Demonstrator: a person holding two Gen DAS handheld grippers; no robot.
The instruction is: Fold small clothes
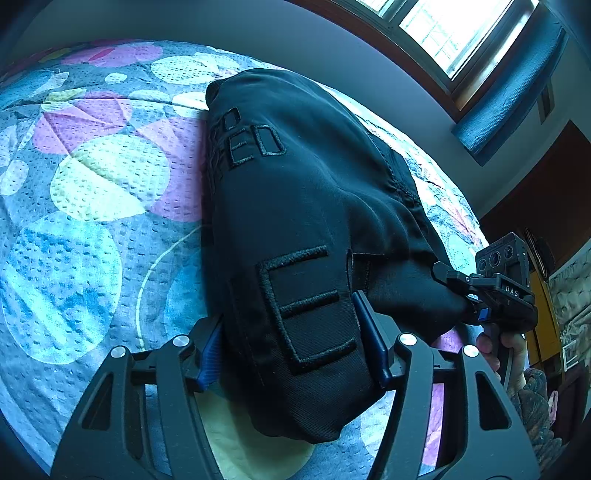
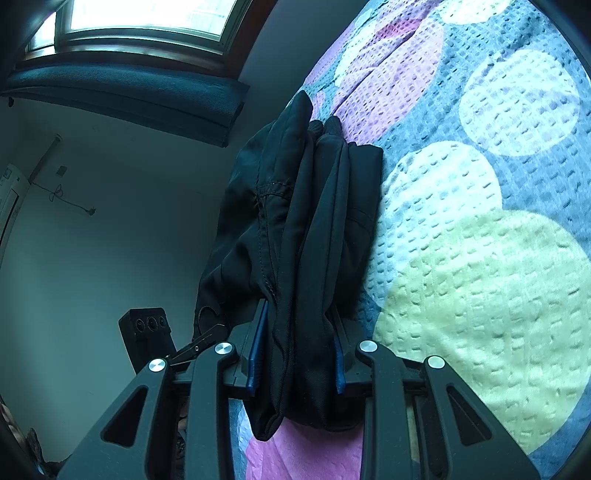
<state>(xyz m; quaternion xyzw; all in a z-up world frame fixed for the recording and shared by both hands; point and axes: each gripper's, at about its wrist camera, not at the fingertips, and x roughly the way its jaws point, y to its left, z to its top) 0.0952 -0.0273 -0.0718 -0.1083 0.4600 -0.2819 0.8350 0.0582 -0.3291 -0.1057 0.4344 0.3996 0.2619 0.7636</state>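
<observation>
Black woven cloth is filling the middle of the left wrist view: a folded garment point(image 1: 295, 229), thick and softly rounded, is lying on a quilted bedspread point(image 1: 85, 206) with its long axis running from the gripper away toward the far edge of the bed. Raised embroidered letters in black thread are standing out on its top face, a large E near the gripper and smaller ones further off. The left gripper point(image 1: 291, 347) is straddling the near end of the bundle; the blue pad point(image 1: 371, 332) on one side is lying against the cloth, the other is mostly hidden at the fabric's edge, and I cannot tell whether the two are pressing. Off to the right, a hand point(image 1: 509, 350) is holding the right gripper point(image 1: 458, 291), whose tips are biting into the garment's side. The bedspread is puckered in a waffle texture and printed with pale, pink and yellow circles. A window point(image 1: 443, 29) is showing above.

From the right wrist view, the garment point(image 2: 306, 229) is appearing edge-on as stacked layers, a stitched seam running along one fold, stretching straight away from the camera over the bedspread point(image 2: 480, 258). The right gripper point(image 2: 297, 354) is clamping the near end, both blue pads squeezing the bunched layers.
</observation>
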